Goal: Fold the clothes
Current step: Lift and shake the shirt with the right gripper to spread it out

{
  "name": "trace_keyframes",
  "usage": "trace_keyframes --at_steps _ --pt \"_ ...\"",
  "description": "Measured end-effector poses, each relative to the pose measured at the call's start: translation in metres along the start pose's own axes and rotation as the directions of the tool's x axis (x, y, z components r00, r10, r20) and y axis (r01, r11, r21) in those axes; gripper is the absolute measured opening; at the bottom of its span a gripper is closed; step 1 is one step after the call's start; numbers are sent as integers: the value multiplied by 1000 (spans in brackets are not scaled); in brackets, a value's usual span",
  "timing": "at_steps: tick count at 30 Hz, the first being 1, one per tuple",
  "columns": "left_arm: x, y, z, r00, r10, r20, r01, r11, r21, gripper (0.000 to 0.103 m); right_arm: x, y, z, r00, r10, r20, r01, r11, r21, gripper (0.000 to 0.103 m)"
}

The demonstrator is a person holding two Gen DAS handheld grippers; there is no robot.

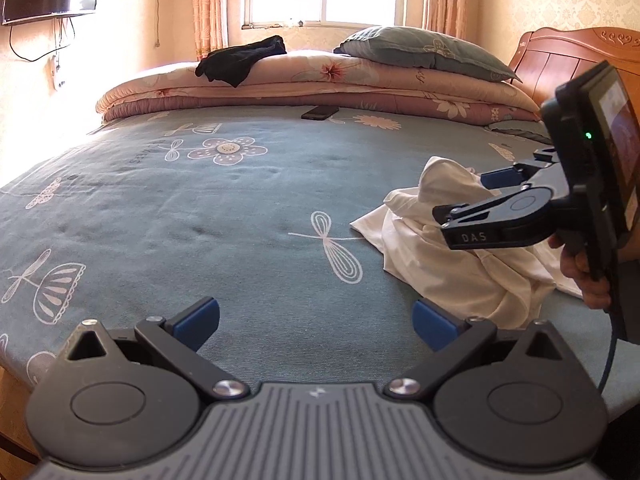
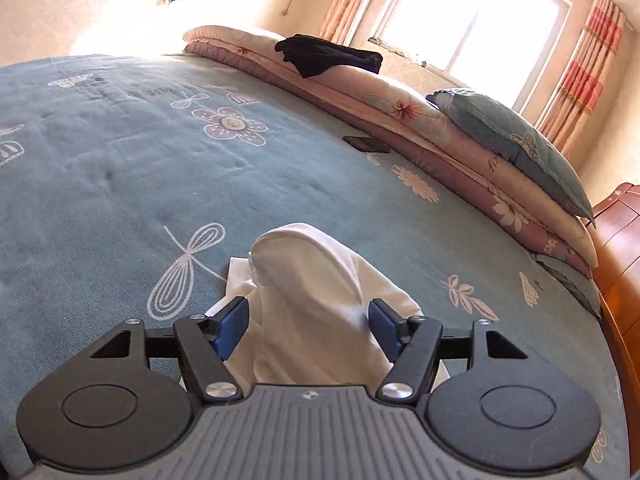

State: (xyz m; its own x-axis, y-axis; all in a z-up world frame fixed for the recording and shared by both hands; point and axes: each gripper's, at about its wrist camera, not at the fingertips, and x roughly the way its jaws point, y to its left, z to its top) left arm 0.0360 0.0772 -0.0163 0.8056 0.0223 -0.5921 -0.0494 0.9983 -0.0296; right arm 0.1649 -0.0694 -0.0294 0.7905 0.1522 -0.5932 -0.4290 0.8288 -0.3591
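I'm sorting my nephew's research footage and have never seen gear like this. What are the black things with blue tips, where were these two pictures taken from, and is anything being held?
They are hand-held grippers: a person carries one in each hand, each with a camera looking along its two blue-tipped fingers. One picture comes from the left hand-held gripper, open over bare bedsheet; it also shows the right one from the side. The other comes from the right hand-held gripper, whose fingers are apart with a crumpled white garment rising between them, not pinched. So nothing is held. Further back lie a folded quilt, a pillow, a dark garment and a phone.
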Motion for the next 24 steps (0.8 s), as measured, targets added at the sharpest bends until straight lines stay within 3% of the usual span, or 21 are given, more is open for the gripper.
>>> trace_keyframes --at_steps 1,5,9,12,18,20,24 --pt "0 3 0 1000 3 0 -3 1000 -7 102 3 -3 -2 1000 0 -18 1 1000 20 22" --pt "0 12 -1 1000 16 0 -16 1000 -20 102 -11 -34 -13 1000 -26 -18 28 990 137 17" --pt "4 13 0 1000 18 -1 -18 999 -29 102 -42 -81 -31 992 -126 -13 125 955 271 15" --pt "6 9 1 1000 0 -5 -1 1000 -31 102 -56 -119 -56 984 -170 -60 180 907 380 15" --pt "6 -1 2 1000 -14 -9 14 1000 -5 102 -54 -159 -121 968 -133 -212 231 798 556 15" --pt "5 -3 3 1000 -16 -9 16 1000 5 102 -49 -159 -141 961 -102 -259 241 770 590 19" --pt "4 -7 3 1000 -13 -8 13 1000 27 102 -60 -153 -162 962 -105 -253 247 733 634 36"
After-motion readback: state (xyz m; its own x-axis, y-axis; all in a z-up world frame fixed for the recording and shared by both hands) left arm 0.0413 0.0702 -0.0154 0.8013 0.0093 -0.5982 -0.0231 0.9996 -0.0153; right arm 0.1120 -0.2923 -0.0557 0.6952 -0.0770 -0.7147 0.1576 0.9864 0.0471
